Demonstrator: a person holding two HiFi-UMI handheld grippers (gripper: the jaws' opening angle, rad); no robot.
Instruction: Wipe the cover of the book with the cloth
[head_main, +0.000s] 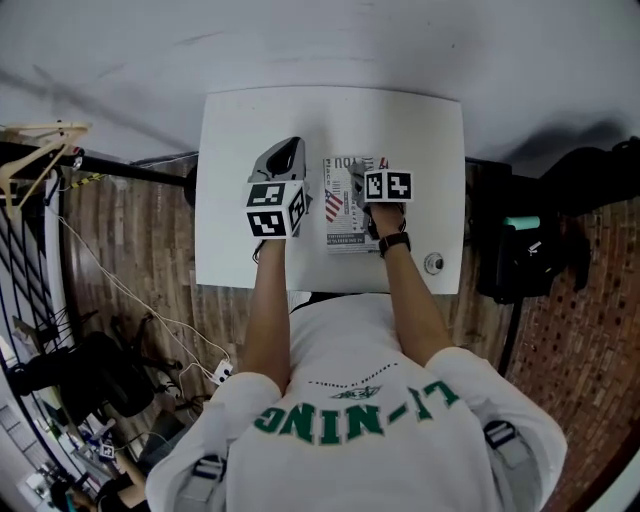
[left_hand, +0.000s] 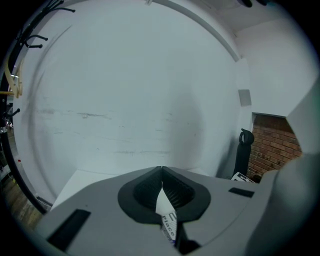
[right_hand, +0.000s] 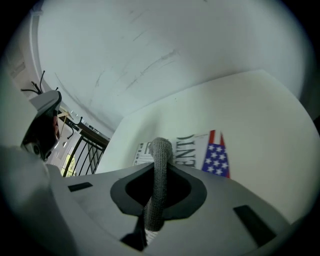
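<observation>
Left gripper (left_hand: 161, 169) at the left of the book (head_main: 341, 226), jaws pressed together on a white printed slip (left_hand: 166, 214), right gripper (right_hand: 160, 165) over the book's cover, pinching a grey cloth (right_hand: 159, 185), book lying mid white table (head_main: 240, 140)

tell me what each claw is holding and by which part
The right claw: shut on the grey cloth, pinched along a fold, its end poking out over the book. The left claw: shut on a printed sheet, apparently the book's edge.
</observation>
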